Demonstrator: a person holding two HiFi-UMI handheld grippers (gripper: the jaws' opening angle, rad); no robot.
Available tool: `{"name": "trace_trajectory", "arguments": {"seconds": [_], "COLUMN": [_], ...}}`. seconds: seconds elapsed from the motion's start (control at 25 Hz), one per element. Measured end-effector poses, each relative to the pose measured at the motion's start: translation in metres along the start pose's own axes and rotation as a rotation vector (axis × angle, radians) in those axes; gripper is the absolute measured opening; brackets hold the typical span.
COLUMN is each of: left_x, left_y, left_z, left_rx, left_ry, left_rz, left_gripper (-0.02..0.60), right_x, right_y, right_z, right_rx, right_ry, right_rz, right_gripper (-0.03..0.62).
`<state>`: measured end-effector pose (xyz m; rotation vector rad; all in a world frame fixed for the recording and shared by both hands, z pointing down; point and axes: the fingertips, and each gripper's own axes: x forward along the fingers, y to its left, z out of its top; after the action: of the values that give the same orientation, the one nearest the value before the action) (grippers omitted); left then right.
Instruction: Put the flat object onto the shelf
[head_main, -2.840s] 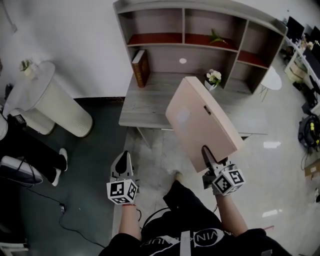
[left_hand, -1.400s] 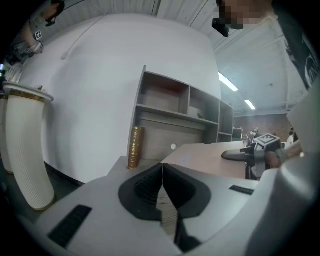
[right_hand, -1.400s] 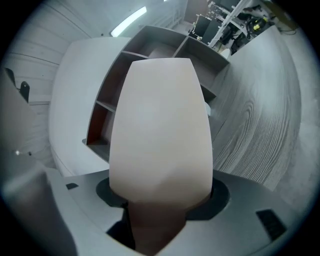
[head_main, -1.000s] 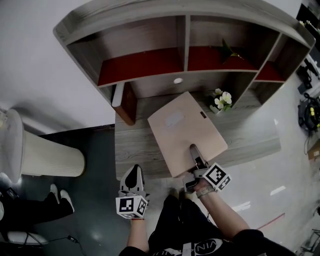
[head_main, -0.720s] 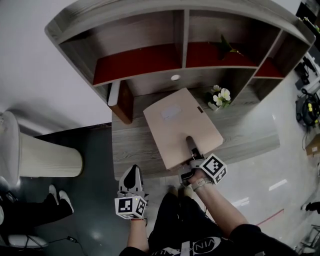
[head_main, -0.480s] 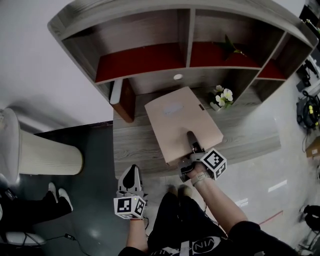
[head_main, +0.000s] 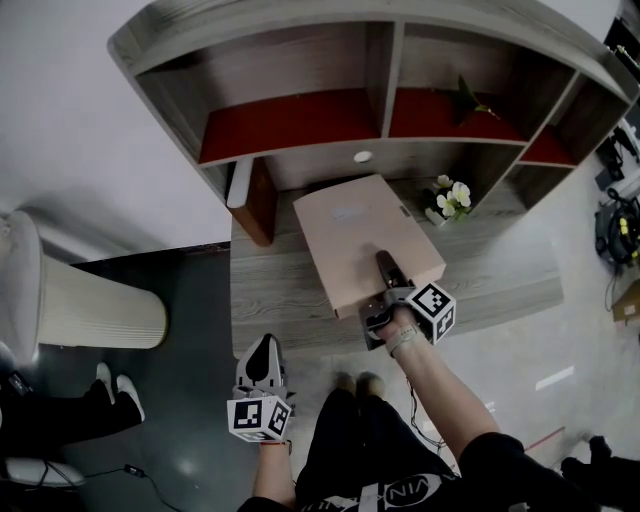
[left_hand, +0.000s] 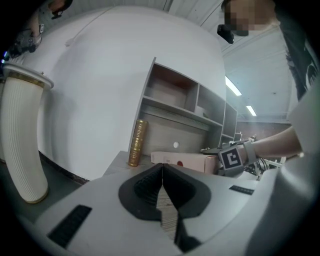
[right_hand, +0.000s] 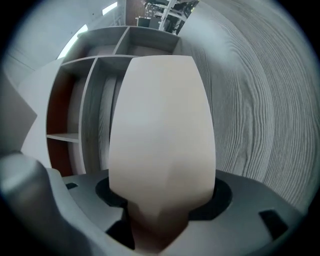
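The flat object is a pale pink flat box (head_main: 358, 238) (right_hand: 162, 120) (left_hand: 192, 161). My right gripper (head_main: 386, 284) (right_hand: 159, 200) is shut on its near edge, one jaw over its top face. The box lies nearly level, low over the grey desktop (head_main: 268, 292) below the shelf unit's (head_main: 300, 160) red-lined compartments; whether it touches the desktop I cannot tell. My left gripper (head_main: 263, 352) (left_hand: 162, 172) hangs shut and empty in front of the desk, near the person's legs.
A brown book (head_main: 256, 198) (left_hand: 136, 142) stands upright at the desk's back left. A small vase of white flowers (head_main: 446, 198) sits right of the box, and a green plant (head_main: 470, 100) lies on the upper red shelf. A white ribbed cylinder (head_main: 85, 300) stands on the floor at left.
My right gripper has carried the box forward over the desk, toward the shelf's back, and levelled it lower. The left gripper has stayed in place.
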<state>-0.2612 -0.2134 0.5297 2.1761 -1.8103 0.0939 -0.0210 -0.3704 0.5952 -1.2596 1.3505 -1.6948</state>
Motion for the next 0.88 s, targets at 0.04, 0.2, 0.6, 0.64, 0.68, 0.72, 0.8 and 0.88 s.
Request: {"name": "trace_trajectory", "arguments": {"seconds": [0.04, 0.2, 0.6, 0.64, 0.68, 0.72, 0.8, 0.88], "left_x": [0.0, -0.002, -0.003, -0.003, -0.002, -0.002, -0.002, -0.002], "left_y": [0.001, 0.004, 0.005, 0.004, 0.004, 0.003, 0.002, 0.001], "left_z": [0.001, 0.004, 0.001, 0.001, 0.0, 0.0, 0.0, 0.001], "left_rx": [-0.003, -0.017, -0.05, -0.053, -0.054, -0.056, -0.062, -0.071], "left_ry": [-0.003, -0.015, -0.02, -0.02, -0.019, -0.019, -0.021, -0.025], "left_rz": [0.001, 0.008, 0.005, 0.003, 0.0, -0.003, -0.007, -0.01], "left_gripper": [0.006, 0.006, 0.006, 0.006, 0.006, 0.006, 0.006, 0.006], "right_x": [0.001, -0.003, -0.022, -0.027, -0.032, -0.037, -0.048, -0.057], "right_y": [0.001, 0.001, 0.008, 0.009, 0.009, 0.009, 0.004, -0.006], "right_z": [-0.001, -0.004, -0.042, -0.05, -0.059, -0.068, -0.081, -0.089], "right_rx": [-0.002, -0.03, -0.277, -0.324, -0.377, -0.434, -0.564, -0.696], "right_ry": [0.013, 0.107, 0.556, 0.622, 0.69, 0.757, 0.87, 0.968], "right_rz": [-0.009, -0.052, 0.029, 0.046, 0.063, 0.078, 0.086, 0.07], "right_gripper": [0.299, 0.316, 0.488, 0.503, 0.518, 0.535, 0.543, 0.545]}}
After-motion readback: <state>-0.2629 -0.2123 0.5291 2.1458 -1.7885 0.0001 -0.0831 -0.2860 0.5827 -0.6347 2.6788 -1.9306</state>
